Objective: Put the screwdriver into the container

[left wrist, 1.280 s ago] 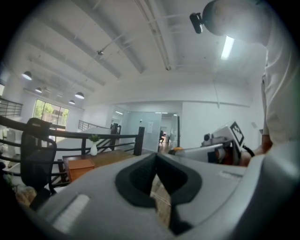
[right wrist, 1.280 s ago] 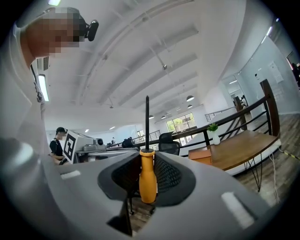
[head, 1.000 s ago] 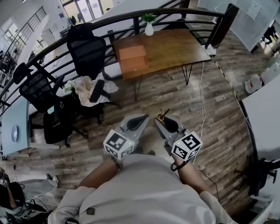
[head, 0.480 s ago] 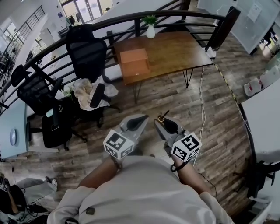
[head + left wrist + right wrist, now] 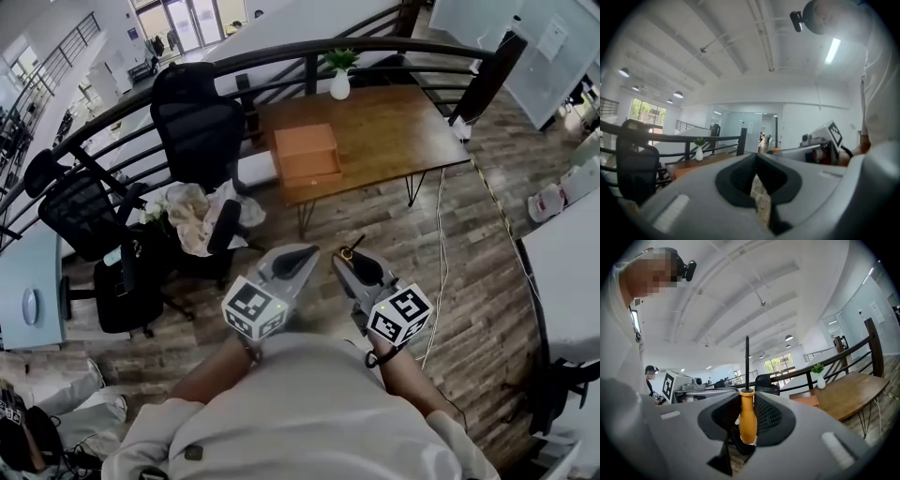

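Since a second ago the wooden table (image 5: pixel 394 122) and the orange container (image 5: pixel 307 154) on it have drifted rightward in the head view; both grippers have kept their place in front of the person's chest. The screwdriver (image 5: pixel 748 416) stands upright between the fingers of the right gripper (image 5: pixel 353 262); the fingers are clenched on its orange handle, and its dark shaft pokes out past the fingertips. Just beside it, the left gripper (image 5: pixel 298 255) has its fingers drawn together on nothing. The container lies well beyond both sets of fingertips, apart from them; farther along the table stands a white vase (image 5: pixel 339 82) with a plant; left of the table are black office chairs (image 5: pixel 199 122).
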The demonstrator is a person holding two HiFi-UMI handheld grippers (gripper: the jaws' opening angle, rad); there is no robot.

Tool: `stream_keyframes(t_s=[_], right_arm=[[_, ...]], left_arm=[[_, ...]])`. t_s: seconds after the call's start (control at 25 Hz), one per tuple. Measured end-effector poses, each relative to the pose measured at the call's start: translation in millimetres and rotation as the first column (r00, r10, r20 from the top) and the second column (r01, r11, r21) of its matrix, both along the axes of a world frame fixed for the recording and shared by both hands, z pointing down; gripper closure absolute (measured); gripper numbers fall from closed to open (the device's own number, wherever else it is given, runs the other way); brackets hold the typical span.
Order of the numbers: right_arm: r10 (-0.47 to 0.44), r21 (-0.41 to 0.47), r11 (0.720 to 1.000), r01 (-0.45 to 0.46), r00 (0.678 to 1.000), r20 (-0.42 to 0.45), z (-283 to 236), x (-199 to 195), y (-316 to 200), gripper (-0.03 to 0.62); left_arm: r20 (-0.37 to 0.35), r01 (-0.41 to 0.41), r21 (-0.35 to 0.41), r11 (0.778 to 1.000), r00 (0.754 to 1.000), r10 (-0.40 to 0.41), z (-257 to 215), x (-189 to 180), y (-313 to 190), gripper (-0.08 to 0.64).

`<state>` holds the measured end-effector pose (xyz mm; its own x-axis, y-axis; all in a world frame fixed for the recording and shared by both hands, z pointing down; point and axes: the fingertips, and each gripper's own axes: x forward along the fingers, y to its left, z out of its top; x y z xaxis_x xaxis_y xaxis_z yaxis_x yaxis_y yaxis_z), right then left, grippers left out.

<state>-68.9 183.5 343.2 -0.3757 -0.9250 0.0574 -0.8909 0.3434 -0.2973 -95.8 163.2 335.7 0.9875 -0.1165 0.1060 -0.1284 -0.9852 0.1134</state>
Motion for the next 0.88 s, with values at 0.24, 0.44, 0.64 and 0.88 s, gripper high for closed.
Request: stream_keyframes(t_s=[0.24, 0.44, 0.64, 0.88], right_arm=[[-0.017, -0.01, 1.0, 0.017, 1.0, 0.011, -0.5, -30.7, -39.2, 0.5], [-0.042, -0.023, 0.999, 0.043, 0.999, 0.011, 4.9, -42.3, -59.8, 0.5], [-0.065, -0.03, 0.997, 0.066, 0.998, 0.017, 7.2, -49.9, -79.1, 0.5], [-0.089, -0.018, 0.996, 0.089, 0.996, 0.014, 2.6, -45.7, -95.7, 0.5]], left_arm=[[-0.004, 0.02, -0.013, 1.0, 1.0, -0.02, 0.0, -28.9, -40.0, 0.557], [0.005, 0.025, -0.023, 0.999, 1.0, -0.025, 4.6, -39.9, -56.1, 0.557], [-0.002, 0.052, -0.025, 0.998, 0.999, -0.052, 4.7, -51.1, -72.6, 0.557], [0.001, 0.081, -0.025, 0.996, 0.997, -0.081, 4.2, -49.3, -87.7, 0.557]])
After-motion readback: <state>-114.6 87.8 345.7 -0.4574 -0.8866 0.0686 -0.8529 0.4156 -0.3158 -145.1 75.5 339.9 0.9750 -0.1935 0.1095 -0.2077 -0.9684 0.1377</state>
